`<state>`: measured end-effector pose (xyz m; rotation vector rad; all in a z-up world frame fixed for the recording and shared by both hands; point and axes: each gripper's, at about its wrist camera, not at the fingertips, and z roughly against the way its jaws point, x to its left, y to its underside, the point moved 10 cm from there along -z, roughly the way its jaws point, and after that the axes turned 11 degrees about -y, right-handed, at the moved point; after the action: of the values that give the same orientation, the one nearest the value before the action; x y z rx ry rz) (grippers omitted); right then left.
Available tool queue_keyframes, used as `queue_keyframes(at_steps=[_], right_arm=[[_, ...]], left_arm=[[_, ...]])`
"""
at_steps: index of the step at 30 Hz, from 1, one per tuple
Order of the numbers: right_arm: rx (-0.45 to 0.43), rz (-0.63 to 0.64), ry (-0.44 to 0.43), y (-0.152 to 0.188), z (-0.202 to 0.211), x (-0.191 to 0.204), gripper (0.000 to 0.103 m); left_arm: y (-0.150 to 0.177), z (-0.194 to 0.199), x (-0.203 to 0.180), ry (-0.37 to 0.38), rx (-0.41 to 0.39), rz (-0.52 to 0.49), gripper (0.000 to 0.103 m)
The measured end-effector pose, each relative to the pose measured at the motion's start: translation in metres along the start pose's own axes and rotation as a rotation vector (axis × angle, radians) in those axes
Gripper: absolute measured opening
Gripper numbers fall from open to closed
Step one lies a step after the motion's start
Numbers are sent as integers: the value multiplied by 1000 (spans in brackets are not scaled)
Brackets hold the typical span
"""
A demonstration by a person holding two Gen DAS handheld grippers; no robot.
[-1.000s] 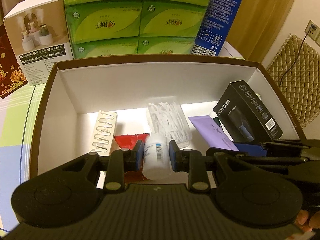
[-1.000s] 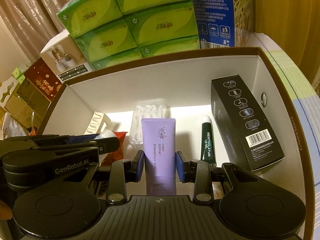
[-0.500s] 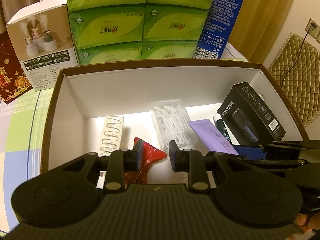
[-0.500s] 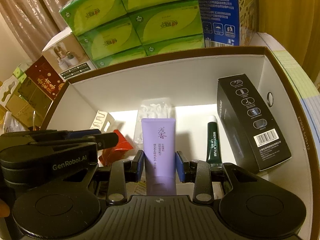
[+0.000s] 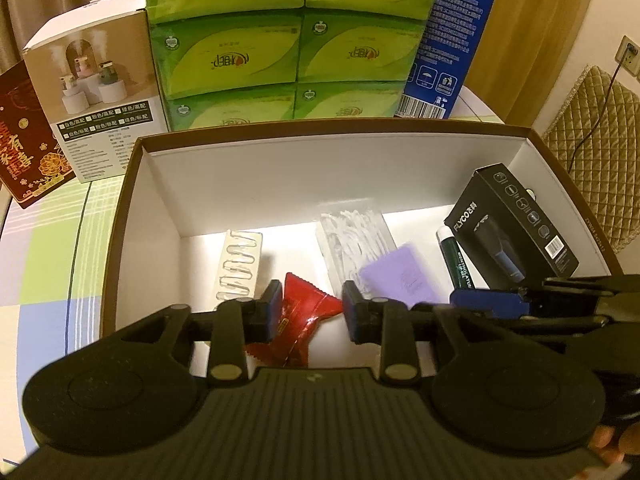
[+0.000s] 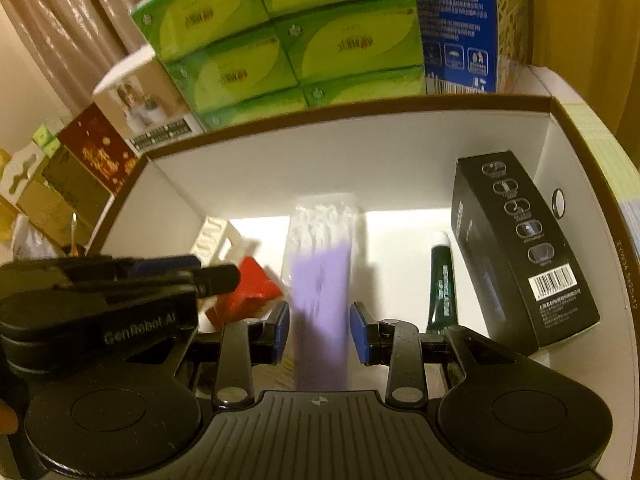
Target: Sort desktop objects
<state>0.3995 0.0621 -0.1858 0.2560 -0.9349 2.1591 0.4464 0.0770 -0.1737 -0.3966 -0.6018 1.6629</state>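
Both tools, left and right, hang spread and empty over the box, where tube, red packet and the rest already lie, so sorting looks nearly done.

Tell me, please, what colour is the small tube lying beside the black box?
The small tube is dark green with a white cap, clearest in the right wrist view.

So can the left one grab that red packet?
Probably yes. The left gripper is open and empty, and the red packet lies right between its fingers with nothing covering it.
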Motion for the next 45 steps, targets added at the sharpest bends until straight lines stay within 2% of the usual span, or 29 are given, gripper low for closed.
queue_keyframes(at_steps=[3, 7, 9, 11, 15, 17, 23, 24, 26, 30, 33, 45], right_arm=[[4, 2, -3, 1, 2, 1, 31], [1, 18, -13, 5, 10, 5, 34], [-9, 34, -11, 6, 16, 8, 41], [-27, 50, 3, 7, 24, 8, 54], [-47, 83, 18, 11, 39, 11, 67], [-54, 100, 32, 14, 46, 13, 78], [-60, 158, 63, 26, 63, 22, 96], [-61, 162, 66, 27, 66, 23, 96], [-66, 165, 69, 31, 73, 25, 100], [-90, 159, 77, 33, 87, 27, 101], [-106, 148, 79, 35, 97, 26, 101], [-132, 132, 96, 57, 137, 26, 101]], left_arm=[[0, 2, 2, -3, -1, 2, 30], [1, 9, 5, -16, -10, 3, 40], [1, 14, 6, -19, -17, 0, 44], [2, 20, 8, -27, -27, -1, 50], [4, 34, 10, -26, -45, -2, 58], [5, 41, 10, -26, -56, -2, 64], [10, 62, 6, -43, -80, -12, 70], [11, 65, 6, -45, -80, -9, 71], [13, 72, 6, -52, -82, -1, 83], [16, 88, 6, -87, -109, -6, 86], [20, 99, 7, -102, -120, -7, 93], [47, 141, 9, -142, -155, 5, 98]])
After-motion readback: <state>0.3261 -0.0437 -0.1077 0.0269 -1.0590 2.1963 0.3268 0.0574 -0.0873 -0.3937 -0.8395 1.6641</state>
